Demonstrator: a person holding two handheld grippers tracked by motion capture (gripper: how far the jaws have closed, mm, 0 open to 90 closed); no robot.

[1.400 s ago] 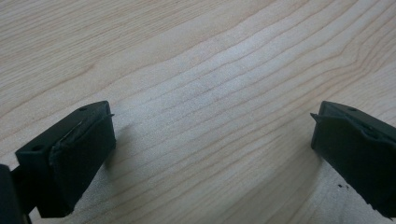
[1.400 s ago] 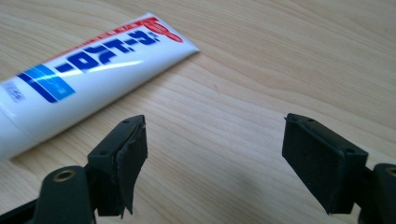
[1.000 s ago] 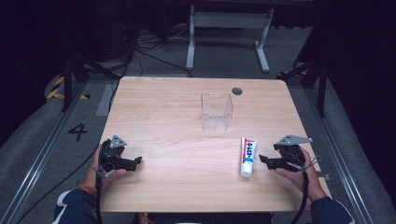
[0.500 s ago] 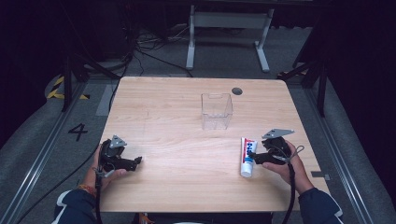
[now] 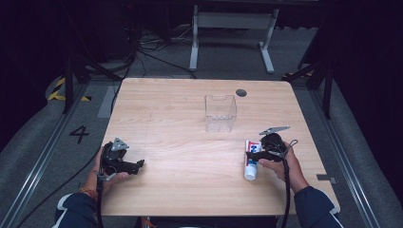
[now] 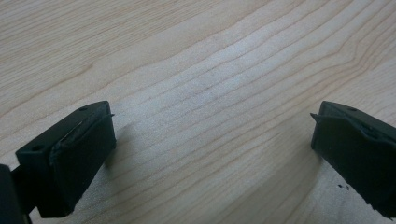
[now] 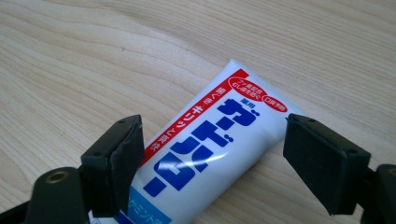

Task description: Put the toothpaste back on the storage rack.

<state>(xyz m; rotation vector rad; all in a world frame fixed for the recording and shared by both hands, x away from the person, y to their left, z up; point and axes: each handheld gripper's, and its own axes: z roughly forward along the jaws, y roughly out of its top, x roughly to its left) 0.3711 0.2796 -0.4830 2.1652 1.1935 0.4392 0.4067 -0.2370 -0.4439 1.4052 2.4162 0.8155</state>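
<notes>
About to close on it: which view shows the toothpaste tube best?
The right gripper view: the toothpaste tube lies large between the open jaws of the right gripper, label readable. The high view shows it small beside that gripper.

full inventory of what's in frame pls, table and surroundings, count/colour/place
table: 1, light wood, centre, with a dark round hole near its far edge
clear box: 1, see-through plastic, far middle of the table, looks empty
toothpaste tube: 1, white with blue and red print, lying flat near the right front, between the right gripper's open jaws
metal frame: 1, pale grey, on the floor beyond the table
cables: several, black, floor at far left
number 4: 1, black, floor left of the table
yellow-black tape: 1 patch, floor far left
left gripper: 1, black, front left, open over bare wood
right gripper: 1, black, front right, open around the tube
hands: 2, dark blue sleeves, bottom edge
</notes>
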